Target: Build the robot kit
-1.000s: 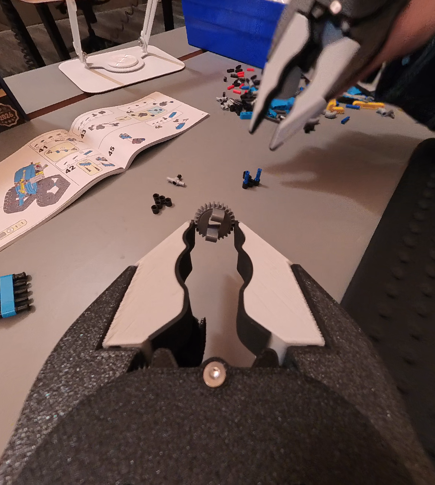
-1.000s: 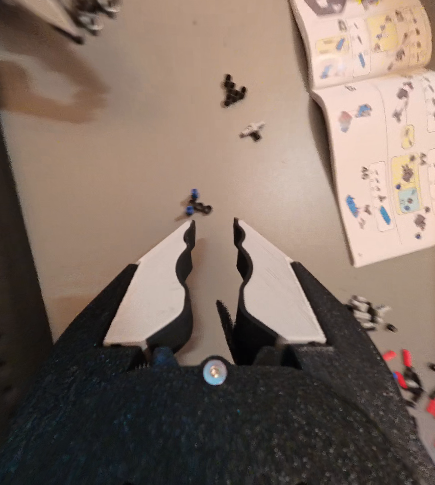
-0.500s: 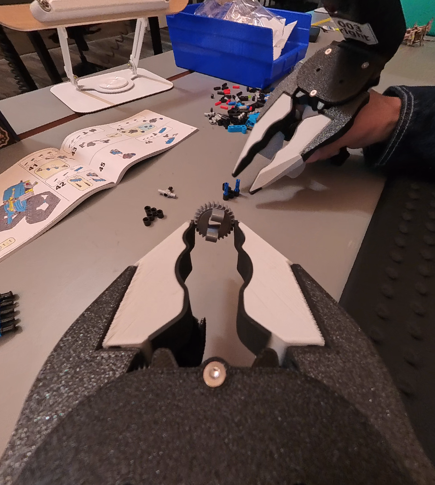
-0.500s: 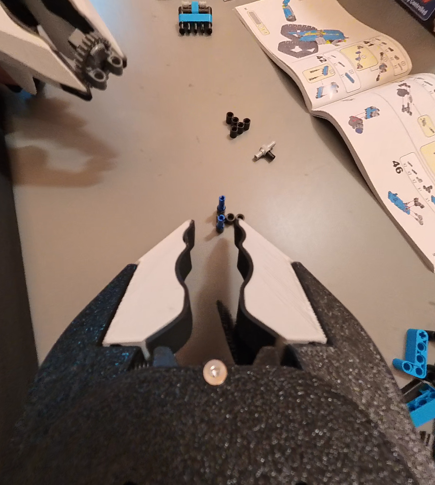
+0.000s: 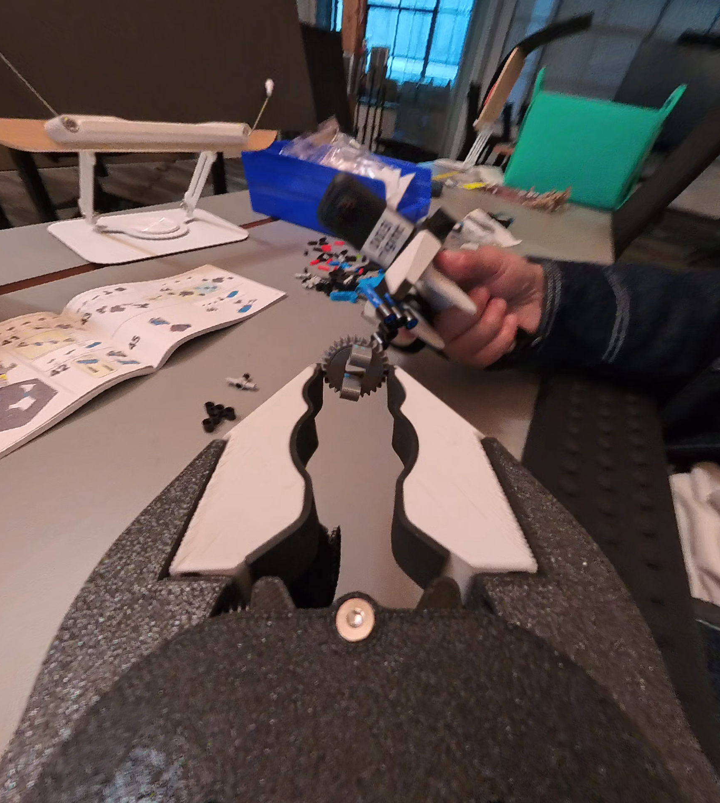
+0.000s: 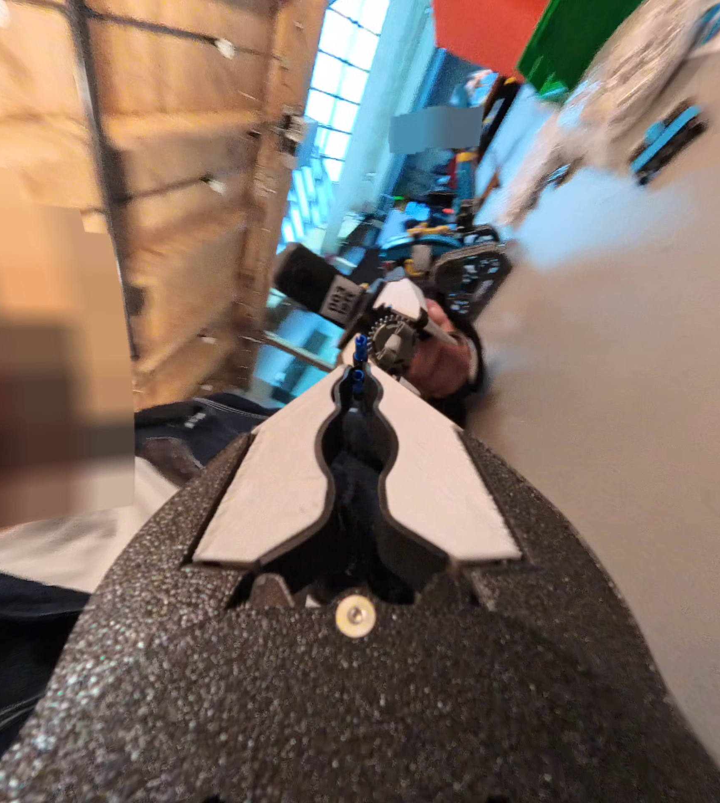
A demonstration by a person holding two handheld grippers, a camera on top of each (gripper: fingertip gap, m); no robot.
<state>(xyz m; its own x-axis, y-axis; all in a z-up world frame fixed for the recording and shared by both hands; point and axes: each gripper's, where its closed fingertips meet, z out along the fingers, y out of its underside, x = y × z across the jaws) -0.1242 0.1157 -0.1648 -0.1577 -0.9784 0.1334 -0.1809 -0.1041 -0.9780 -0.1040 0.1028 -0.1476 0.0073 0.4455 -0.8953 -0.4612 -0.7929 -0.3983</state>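
Note:
My left gripper (image 5: 355, 369) is shut on a dark grey gear assembly (image 5: 354, 367) with a lighter grey connector on its face, held above the grey table (image 5: 89, 478). My right gripper (image 6: 357, 377) is shut on a small black piece with blue pins (image 6: 358, 352); the pins stick out past the fingertips. In the left wrist view the right gripper (image 5: 397, 321) is held by a hand just beyond the gear, with the blue pin piece (image 5: 395, 319) close to the gear's upper right rim. In the right wrist view the gear (image 6: 393, 339) sits just right of the pins.
An open instruction booklet (image 5: 110, 330) lies at left. Small black connectors (image 5: 218, 412) and a grey pin (image 5: 242, 381) lie on the table. A pile of small parts (image 5: 336, 269) lies before a blue bin (image 5: 306, 182). A white stand (image 5: 145, 226) is behind. A black mat (image 5: 601, 478) lies at right. Only a small space, under 4 cm, lies between the two pairs of fingers.
My right gripper shut on the blue pin piece on the table, lifted it and brought it up to the gear. My left gripper kept its hold on the gear and tilted up.

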